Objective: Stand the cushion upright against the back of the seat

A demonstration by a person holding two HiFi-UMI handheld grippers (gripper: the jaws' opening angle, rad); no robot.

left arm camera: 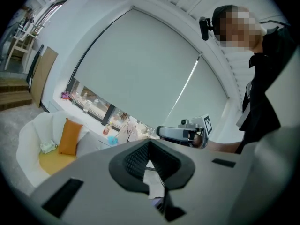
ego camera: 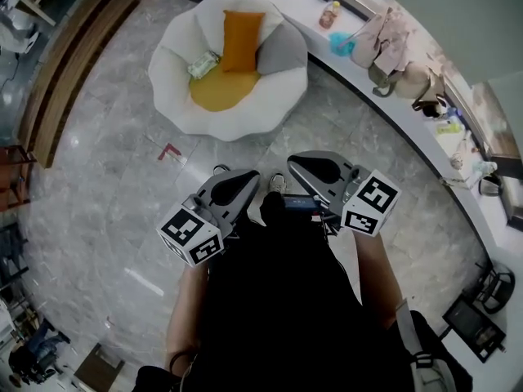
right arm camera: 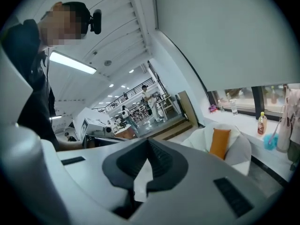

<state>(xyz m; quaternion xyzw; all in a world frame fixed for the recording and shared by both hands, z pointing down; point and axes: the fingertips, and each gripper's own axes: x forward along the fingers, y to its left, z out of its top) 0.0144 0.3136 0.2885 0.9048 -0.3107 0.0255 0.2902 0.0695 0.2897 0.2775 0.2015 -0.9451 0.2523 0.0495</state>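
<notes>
An orange cushion (ego camera: 243, 41) stands upright against the back of a round white armchair (ego camera: 219, 119), its lower edge on the yellow seat pad (ego camera: 219, 93). A grey cushion (ego camera: 283, 53) leans just beside it on one side, and a small pale green item (ego camera: 203, 64) lies on the other. The armchair sits on a grey marble floor (ego camera: 106, 178), near a curved white ledge (ego camera: 409, 133) that holds a bottle (ego camera: 329, 13) and bags (ego camera: 391, 41). Well apart from the armchair, the person holds both tools close to the body. The left gripper (ego camera: 241, 184) has its jaws closed with nothing between them. The right gripper (ego camera: 315, 168) is likewise closed and empty.
</notes>
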